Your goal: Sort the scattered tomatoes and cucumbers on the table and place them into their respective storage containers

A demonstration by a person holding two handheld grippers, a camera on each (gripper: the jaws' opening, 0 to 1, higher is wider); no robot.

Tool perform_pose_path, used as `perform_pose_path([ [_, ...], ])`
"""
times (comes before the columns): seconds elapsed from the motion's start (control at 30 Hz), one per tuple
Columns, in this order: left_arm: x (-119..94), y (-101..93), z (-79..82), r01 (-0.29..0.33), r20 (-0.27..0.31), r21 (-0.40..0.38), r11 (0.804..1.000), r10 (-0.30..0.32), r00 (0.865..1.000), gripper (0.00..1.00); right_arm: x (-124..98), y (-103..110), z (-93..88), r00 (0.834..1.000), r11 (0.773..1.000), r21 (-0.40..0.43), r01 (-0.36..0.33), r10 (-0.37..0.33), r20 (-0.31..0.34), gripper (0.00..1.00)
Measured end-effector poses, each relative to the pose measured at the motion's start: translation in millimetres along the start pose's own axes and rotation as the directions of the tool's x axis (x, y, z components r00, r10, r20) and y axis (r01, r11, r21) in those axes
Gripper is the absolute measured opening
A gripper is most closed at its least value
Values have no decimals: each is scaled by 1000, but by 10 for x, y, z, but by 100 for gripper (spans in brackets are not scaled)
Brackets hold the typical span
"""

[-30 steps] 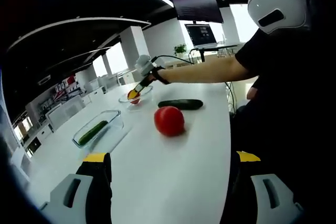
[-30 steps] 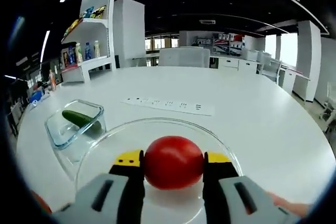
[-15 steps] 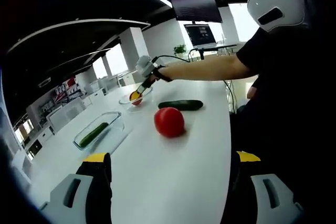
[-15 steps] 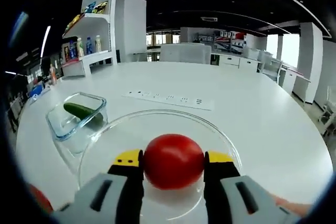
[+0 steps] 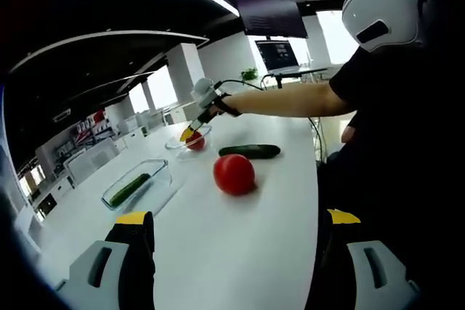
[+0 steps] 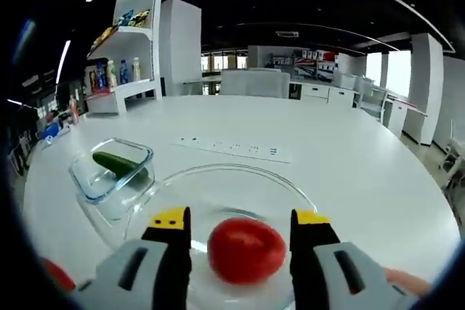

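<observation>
In the right gripper view a red tomato (image 6: 245,250) lies in the round glass bowl (image 6: 290,192), between the jaws of my right gripper (image 6: 241,219), which is open with a gap on each side. The left gripper view has that gripper (image 5: 193,131) over the same bowl (image 5: 178,143). A second tomato (image 5: 234,174) and a loose cucumber (image 5: 249,151) lie on the white table ahead of my left gripper (image 5: 238,217), which is open and holds nothing. A rectangular glass container (image 5: 155,172) holds a cucumber (image 5: 129,189); it also appears as the container (image 6: 93,183) with its cucumber (image 6: 116,163).
The person stands at the table's right edge, an arm (image 5: 290,98) stretched over the table. A white power strip (image 6: 234,148) lies beyond the bowl. Part of a red tomato (image 6: 54,277) sits at the lower left of the right gripper view. Shelves (image 6: 120,49) stand far left.
My right gripper has opened and let go of the tomato, which now rests lower in the bowl. The left gripper has stayed still.
</observation>
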State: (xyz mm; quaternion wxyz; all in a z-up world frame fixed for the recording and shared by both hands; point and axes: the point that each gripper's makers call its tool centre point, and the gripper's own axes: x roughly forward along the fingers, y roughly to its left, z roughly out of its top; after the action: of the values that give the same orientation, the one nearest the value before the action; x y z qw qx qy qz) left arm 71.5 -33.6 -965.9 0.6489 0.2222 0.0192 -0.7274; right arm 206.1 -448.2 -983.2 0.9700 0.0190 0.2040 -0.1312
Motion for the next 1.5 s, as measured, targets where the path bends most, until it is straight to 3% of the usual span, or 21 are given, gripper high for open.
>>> perform_pose_path([
  [0.17, 24, 2, 27, 0, 3, 4, 1000, 0, 1000, 95, -248, 8, 181, 996, 999, 43, -16, 12, 93, 57],
  [0.27, 29, 19, 48, -13, 12, 7, 1000, 13, 1000, 95, -251, 50, 314, 987, 995, 83, -54, 41, 155, 59],
  [0.47, -14, 126, 194, -66, 78, 0, 998, 66, 995, 95, -616, 188, 330, 969, 990, 58, -131, 116, 218, 67],
  [0.63, -22, 154, 232, -86, 86, 12, 996, 84, 993, 95, -986, 371, 331, 941, 976, 31, -216, 199, 272, 82],
  [0.8, -15, 101, 260, -82, 90, 20, 996, 80, 993, 95, -1493, 466, 236, 924, 973, -15, -232, 225, 308, 95],
  [0.9, -20, 96, 253, -84, 86, 22, 996, 81, 993, 95, -1665, 405, 150, 929, 978, -11, -209, 201, 312, 97],
  [1.0, -28, 112, 245, -95, 82, 19, 995, 93, 992, 95, -1808, 379, -20, 942, 980, -32, -196, 197, 273, 97],
  [1.1, -69, 75, 269, -86, 98, 32, 996, 82, 992, 95, -1984, 381, -136, 940, 979, -46, -201, 206, 274, 97],
  [1.17, -76, 43, 316, -79, 120, 46, 996, 73, 990, 95, -2062, 381, -194, 935, 976, 23, -215, 199, 295, 97],
  [1.23, -60, 30, 344, -75, 124, 46, 996, 68, 990, 95, -2120, 420, -328, 936, 965, 70, -254, 227, 269, 97],
  [1.5, -22, 73, 295, -102, 98, 70, 992, 95, 991, 95, -2287, 566, -615, 911, 927, 104, -360, 326, 251, 97],
])
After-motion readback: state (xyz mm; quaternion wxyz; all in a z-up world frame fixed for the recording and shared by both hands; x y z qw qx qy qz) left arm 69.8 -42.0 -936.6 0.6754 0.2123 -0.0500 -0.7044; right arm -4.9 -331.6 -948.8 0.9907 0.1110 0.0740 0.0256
